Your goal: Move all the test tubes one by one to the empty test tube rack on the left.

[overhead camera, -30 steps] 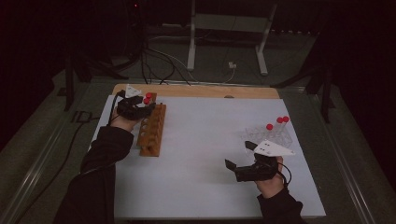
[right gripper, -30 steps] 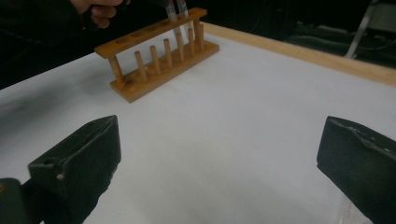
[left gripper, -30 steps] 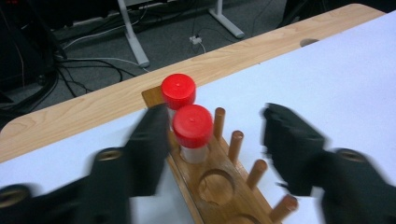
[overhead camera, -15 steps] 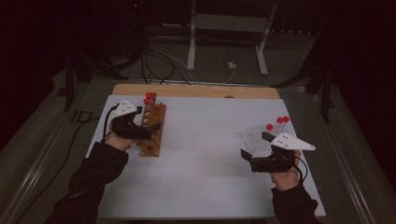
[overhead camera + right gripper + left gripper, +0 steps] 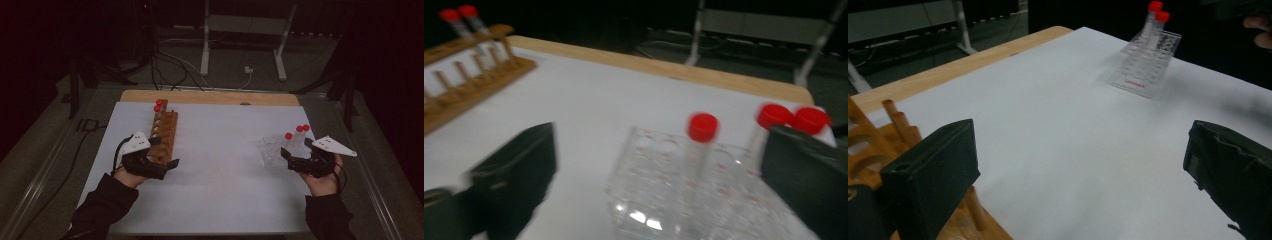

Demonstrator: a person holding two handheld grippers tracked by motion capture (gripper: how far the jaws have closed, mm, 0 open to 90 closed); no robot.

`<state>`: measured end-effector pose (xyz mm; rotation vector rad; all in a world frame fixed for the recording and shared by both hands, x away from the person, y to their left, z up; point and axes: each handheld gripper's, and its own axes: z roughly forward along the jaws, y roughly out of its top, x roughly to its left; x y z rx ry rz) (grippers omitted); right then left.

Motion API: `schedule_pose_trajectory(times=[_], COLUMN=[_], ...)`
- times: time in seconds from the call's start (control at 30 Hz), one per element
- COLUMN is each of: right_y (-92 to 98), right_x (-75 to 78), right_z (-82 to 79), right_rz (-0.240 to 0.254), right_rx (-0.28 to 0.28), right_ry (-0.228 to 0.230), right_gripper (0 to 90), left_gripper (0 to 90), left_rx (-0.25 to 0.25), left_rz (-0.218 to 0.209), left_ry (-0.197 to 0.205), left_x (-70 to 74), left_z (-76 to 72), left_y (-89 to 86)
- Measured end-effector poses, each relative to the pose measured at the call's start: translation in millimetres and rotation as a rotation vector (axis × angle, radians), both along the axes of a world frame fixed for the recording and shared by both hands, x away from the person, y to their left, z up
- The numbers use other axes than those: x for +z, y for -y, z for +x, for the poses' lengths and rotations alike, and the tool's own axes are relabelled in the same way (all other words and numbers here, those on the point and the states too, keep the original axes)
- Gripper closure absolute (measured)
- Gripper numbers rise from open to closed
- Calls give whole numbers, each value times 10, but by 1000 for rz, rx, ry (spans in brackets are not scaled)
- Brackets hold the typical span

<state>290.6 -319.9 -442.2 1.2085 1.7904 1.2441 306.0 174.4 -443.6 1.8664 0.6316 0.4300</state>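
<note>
Five red-capped tubes (image 5: 288, 136), two racks (image 5: 164, 131)

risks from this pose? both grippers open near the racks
1. The right hand-held gripper sits open right at the clear rack; the light rack could slide or tip its red-capped tubes.
2. The left hand-held gripper is beside the wooden rack; a jaw might nudge it.
</note>
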Motion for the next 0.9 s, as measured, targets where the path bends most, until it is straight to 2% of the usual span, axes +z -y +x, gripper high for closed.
schedule_pose_trajectory(times=[0.1,0.17,0.23,0.33,0.4,0.53,0.83,0.9], right_y=[37,68,84,82,74,60,11,-4], right_x=[-46,-87,-127,-199,-244,-300,-353,-364], right_z=[34,57,98,158,202,298,462,497], right_rz=[1,0,-7,-27,-47,-74,-88,-94], right_rx=[-12,-19,-28,-41,-44,-53,-54,-69], right_ry=[-20,-21,-38,-53,-69,-91,-125,-141], right_gripper=[81,179,186,259,352,449,602,634], left_gripper=[20,20,20,19,19,20,19,20], left_rx=[-13,-23,-24,-25,-26,-28,-34,-31], left_rz=[3,-5,-1,-3,-3,4,5,9], left_ry=[4,-2,-4,-7,-11,-8,-14,-14], left_x=[-36,-63,-80,-98,-108,-124,-130,-137], left_z=[-53,-68,-75,-78,-80,-87,-91,-87], left_y=[18,21,23,22,23,35,45,46])
